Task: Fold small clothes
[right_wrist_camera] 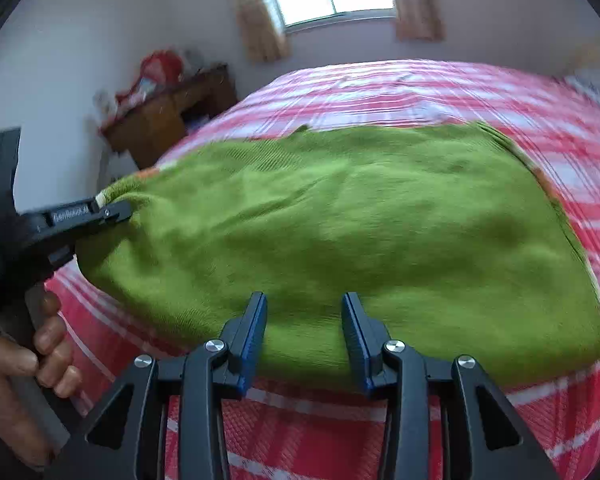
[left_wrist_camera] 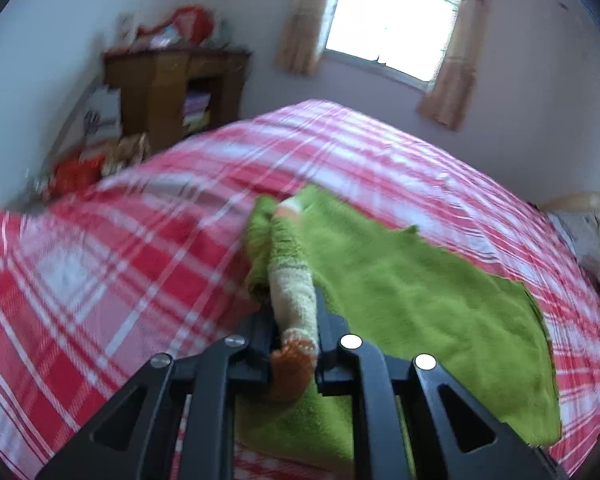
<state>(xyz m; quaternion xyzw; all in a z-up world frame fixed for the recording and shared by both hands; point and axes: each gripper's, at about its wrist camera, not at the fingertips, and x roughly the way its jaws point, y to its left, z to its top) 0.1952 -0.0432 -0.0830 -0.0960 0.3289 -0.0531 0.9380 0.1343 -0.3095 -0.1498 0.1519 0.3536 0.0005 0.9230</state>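
Green sweater lies spread on the red/white plaid bedspread, covering most of the mid-frame in the right wrist view, w/ its near hem just past the right gripper. Right gripper's fingers stand apart, blue pads facing each other, nothing between them; tips hover at the hem's edge, contact can't be told. Left gripper is clamped on the striped cream/green sleeve, orange cuff bunched between its fingers at 6 o'clock in the left wrist view. In the right wrist view that same gripper sits at 9 o'clock, pinching the sweater's left edge, which is lifted into a ridge there. A hand grips its handle at 8 o'clock. Wooden cabinet w/ red clutter on top stands at 10 o'clock by the wall; curtained window at 12 o'clock. Both views are motion-blurred.
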